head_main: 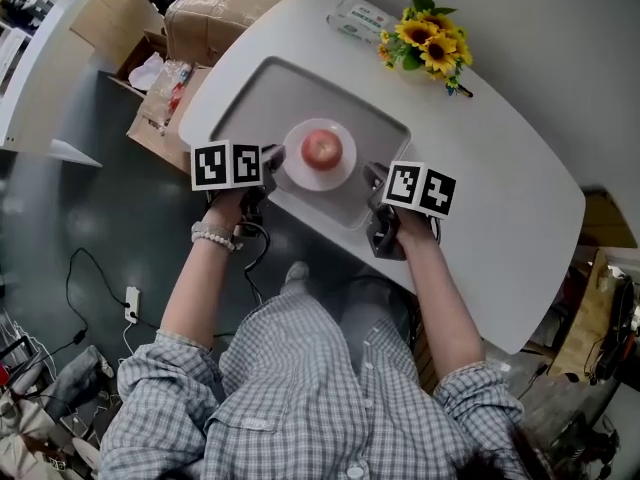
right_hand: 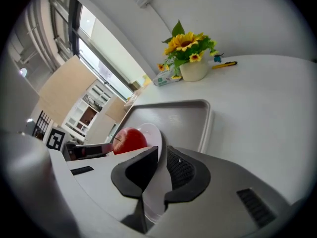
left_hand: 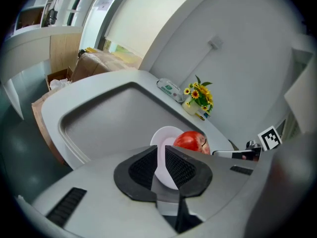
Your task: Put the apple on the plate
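The apple point(head_main: 321, 149), red with a paler patch on top, sits in the middle of the plate point(head_main: 300, 174), a small white round one. The plate is over the near half of a grey tray point(head_main: 260, 93) that lies on the white tabletop point(head_main: 500, 168), close to the tabletop's near edge. The left gripper point(head_main: 272, 158) is clenched on the plate's left rim. In the left gripper view its two dark ribbed pads point(left_hand: 181, 165) press on either face of the thin white edge, with the apple showing just beyond them. The right gripper point(head_main: 372, 174) is clamped the same way on the opposite rim, and the right gripper view shows the plate edge running down between its jaws with the apple on the far side. Neither gripper touches the apple. Whether the plate rests on the tray or is held just clear of it cannot be told. At the tabletop's far edge stands a small white pot of sunflowers point(head_main: 425, 38). A green-and-white packet point(head_main: 360, 18) lies just beside it, towards the far left corner, and both are well apart from the tray. Beyond the tabletop's left edge, cardboard boxes point(head_main: 215, 8) stand on the floor.
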`<state>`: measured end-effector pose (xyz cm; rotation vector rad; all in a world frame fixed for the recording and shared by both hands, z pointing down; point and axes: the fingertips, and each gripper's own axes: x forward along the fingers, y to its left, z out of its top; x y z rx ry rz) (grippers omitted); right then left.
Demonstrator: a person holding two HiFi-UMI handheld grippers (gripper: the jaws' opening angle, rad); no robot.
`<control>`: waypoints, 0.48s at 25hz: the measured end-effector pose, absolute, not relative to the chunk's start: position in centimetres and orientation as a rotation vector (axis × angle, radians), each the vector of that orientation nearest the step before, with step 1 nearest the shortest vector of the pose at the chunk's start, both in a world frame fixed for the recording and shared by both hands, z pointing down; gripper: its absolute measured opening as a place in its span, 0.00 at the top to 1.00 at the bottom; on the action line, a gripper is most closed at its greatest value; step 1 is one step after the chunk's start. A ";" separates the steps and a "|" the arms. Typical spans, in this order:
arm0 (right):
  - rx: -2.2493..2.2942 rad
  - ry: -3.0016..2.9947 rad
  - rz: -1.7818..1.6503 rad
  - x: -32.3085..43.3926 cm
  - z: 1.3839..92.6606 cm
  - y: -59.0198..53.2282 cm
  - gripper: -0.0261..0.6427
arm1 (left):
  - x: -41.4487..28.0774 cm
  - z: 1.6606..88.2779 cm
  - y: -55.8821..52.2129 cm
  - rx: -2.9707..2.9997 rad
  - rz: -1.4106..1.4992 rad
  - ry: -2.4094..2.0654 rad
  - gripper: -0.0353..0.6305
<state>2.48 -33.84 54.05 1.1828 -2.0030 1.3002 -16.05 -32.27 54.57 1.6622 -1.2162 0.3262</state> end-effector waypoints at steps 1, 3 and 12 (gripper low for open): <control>1.224 -2.011 1.283 3.3 53.5 -33.8 0.88 | -16.1 53.8 -32.3 1.686 0.320 -1.230 0.88; 1.305 -2.043 1.248 5.1 52.2 -33.6 0.88 | -16.0 52.0 -32.5 1.744 0.293 -1.259 0.89; 1.636 -2.256 1.144 12.0 44.0 -30.6 0.89 | -9.9 43.4 -32.1 2.168 0.275 -1.210 0.93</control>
